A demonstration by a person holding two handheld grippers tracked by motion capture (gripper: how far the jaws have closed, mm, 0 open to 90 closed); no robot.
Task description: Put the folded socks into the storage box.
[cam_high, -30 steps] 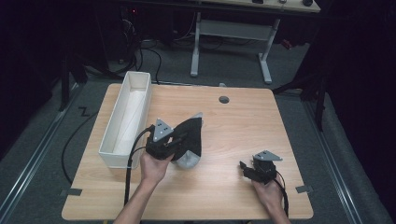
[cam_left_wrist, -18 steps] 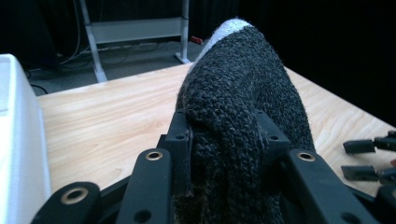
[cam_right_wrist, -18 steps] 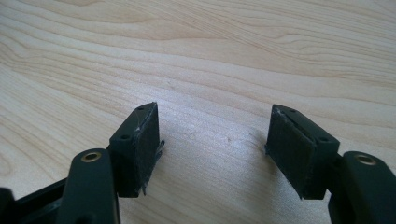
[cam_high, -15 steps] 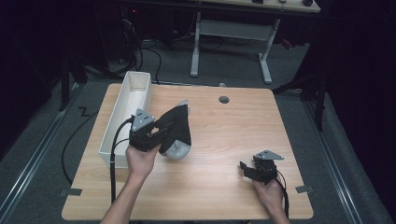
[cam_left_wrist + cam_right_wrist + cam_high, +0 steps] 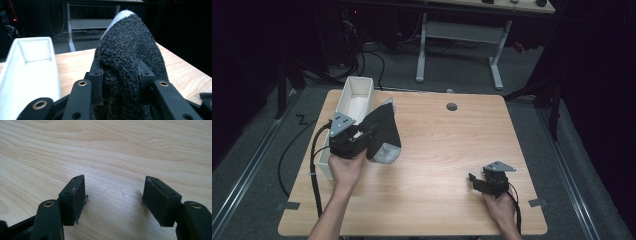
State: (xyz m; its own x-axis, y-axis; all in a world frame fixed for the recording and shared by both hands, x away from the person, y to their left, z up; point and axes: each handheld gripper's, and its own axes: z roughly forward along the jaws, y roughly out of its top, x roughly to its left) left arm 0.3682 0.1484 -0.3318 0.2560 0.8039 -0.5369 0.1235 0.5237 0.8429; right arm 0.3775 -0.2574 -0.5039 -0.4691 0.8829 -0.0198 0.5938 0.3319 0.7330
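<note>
Since the earlier frame, the left gripper [image 5: 362,136] has carried its clamped dark knitted sock [image 5: 383,132] toward the white bin [image 5: 357,97]. Its jaws hide the sock's lower end. The right gripper [image 5: 113,197] gapes empty over the table [image 5: 452,150].

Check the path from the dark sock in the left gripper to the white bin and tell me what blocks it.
Nothing visible blocks it. The left gripper clamps the sock beside the white bin, whose open top shows nothing inside in the left gripper view.

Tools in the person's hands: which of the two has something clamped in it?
The left tool: its jaws pinch a dark knitted sock with a pale toe, beside the white bin. The right tool stands open over bare table.
</note>
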